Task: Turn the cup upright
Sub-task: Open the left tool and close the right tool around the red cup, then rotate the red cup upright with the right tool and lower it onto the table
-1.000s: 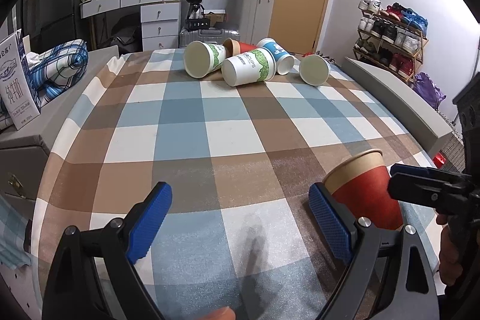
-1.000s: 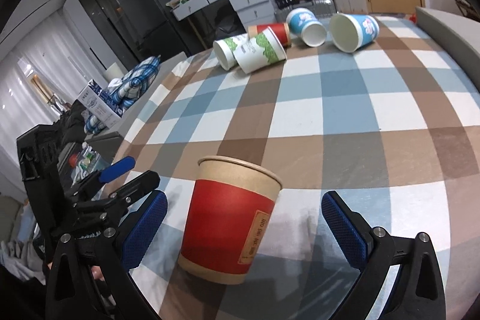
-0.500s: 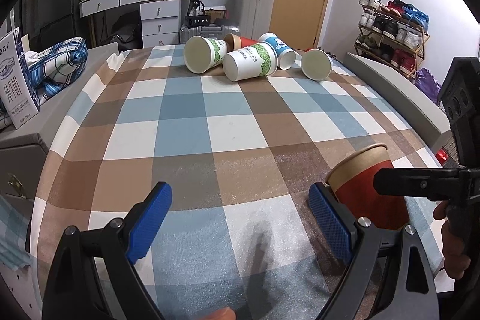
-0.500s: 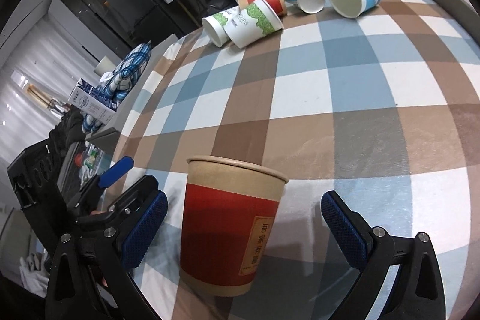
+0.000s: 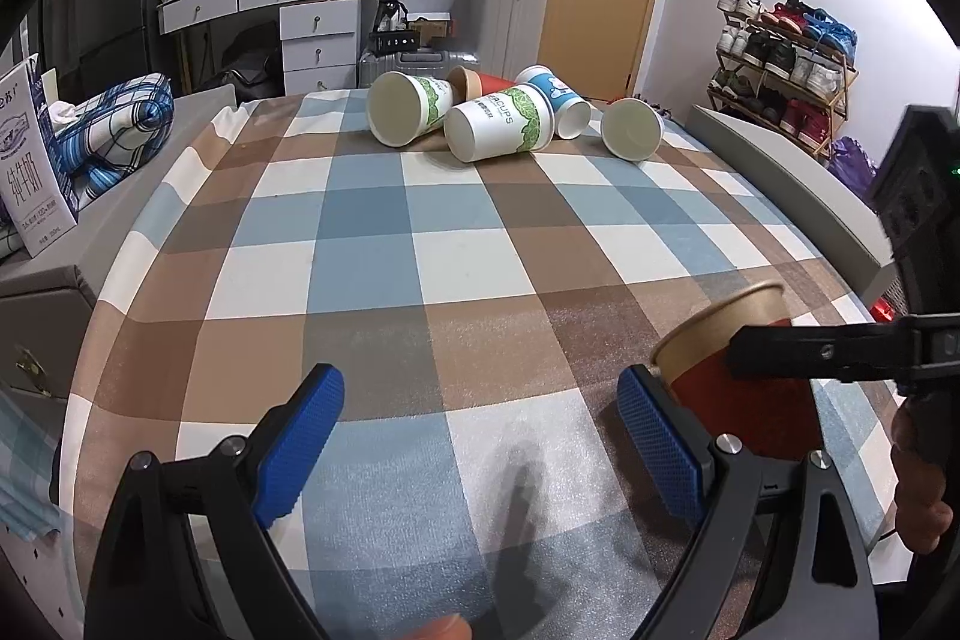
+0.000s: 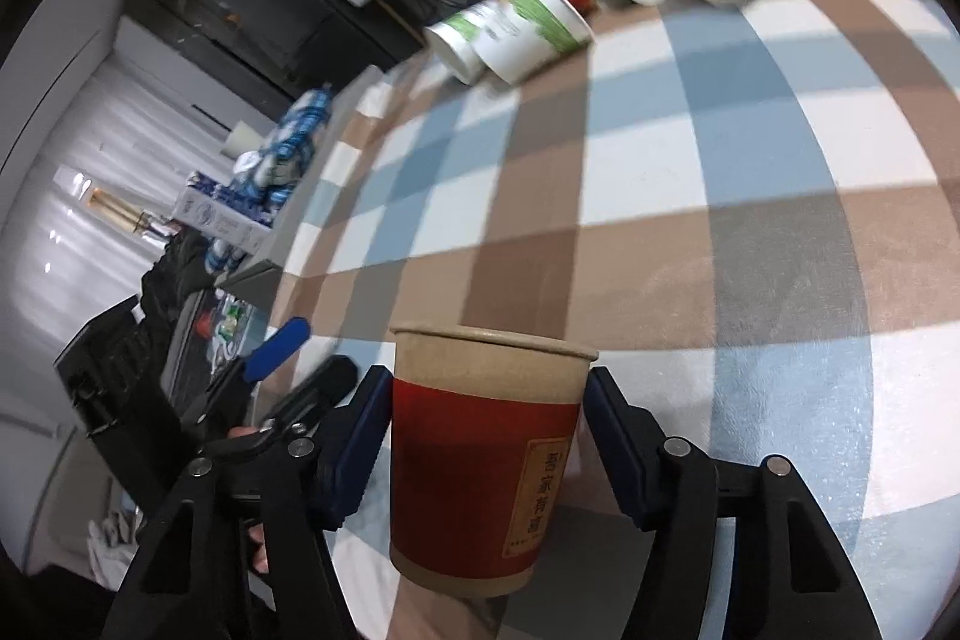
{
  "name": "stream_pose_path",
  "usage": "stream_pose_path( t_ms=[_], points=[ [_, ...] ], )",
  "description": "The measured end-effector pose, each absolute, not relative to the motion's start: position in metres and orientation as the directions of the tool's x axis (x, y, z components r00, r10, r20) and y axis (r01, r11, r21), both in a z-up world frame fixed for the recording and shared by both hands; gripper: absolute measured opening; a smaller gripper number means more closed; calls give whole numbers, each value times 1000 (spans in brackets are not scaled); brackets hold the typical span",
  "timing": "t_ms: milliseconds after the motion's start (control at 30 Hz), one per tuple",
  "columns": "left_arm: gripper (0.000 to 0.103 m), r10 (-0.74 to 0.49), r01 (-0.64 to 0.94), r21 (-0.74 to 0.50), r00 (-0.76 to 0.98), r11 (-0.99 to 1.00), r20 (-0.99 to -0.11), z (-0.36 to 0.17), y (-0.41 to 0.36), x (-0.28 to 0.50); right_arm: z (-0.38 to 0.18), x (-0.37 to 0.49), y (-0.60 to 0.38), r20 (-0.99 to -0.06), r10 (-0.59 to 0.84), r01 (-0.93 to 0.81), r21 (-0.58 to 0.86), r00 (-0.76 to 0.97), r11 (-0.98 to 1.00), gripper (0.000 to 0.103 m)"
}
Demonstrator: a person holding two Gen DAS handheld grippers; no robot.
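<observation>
Right fingers (image 6: 487,436) now clamped on the red cup (image 6: 483,460), blue pads pressed against both sides of the wall just below the kraft band; half a second ago they stood wide apart with the cup free between them. Cup is mouth-up, rim level in the right wrist view, sitting near my edge of the desk (image 5: 420,268). Can't tell whether its base touches the cloth or is just off it. Background in that view is smeared, so the right hand is probably moving. Judgement: this cup is already upright, so the grip looks like a reposition or lift rather than a flip. Left fingers (image 5: 477,445) released, jaws wide, nothing between them, hovering low over the cloth; the right blue pad sits just beside the red cup in the left view, with the other gripper's black arm crossing in front of it. Cup is thin paper: matte red sleeve, brown kraft rim and foot, rolled lip, tapered, a yellow label with characters on one side. It will crush easily, so keep the squeeze light. Desk cover is a soft checked cloth in blue, brown and white, slightly fuzzy, so decent friction. Far end: pile of paper cups (image 5: 510,118) on their sides, green-print, blue-print and one red, some touching. Those are what's left to flip.
</observation>
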State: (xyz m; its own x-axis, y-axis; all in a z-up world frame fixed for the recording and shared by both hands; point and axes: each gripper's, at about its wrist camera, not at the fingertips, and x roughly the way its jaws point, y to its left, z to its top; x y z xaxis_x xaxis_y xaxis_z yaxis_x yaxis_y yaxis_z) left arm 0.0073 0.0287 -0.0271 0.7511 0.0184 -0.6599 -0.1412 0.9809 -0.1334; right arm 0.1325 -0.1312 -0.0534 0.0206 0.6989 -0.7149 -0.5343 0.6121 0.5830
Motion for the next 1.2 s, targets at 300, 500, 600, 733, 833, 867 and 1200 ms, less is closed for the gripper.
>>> stream_pose_path(
  t_ms=[300,500,600,733,833,867,1200],
  points=[
    [90,17,-141,-134,751,981,-661,-28,28,7,-31,126,-127,-670,699,-639,429,249,639,63],
    [90,16,-140,-135,751,981,-660,-29,28,7,-36,127,-119,-689,646,-644,337,329,687,61],
    [90,15,-140,-136,750,981,-661,-30,28,7,-35,124,-118,-689,631,-657,296,356,693,61],
    [90,15,-137,-134,749,981,-662,-29,26,7,-36,122,-119,-695,616,-667,262,371,697,61],
    [90,14,-136,-133,749,982,-662,-29,25,7,-36,118,-120,-691,620,-677,255,372,690,61],
    [90,14,-135,-133,749,982,-662,-29,25,7,-35,117,-121,-689,621,-682,249,375,688,61],
    [90,10,-131,-134,749,982,-663,-30,24,7,-30,97,-127,-665,630,-727,188,400,660,61]
  ],
)
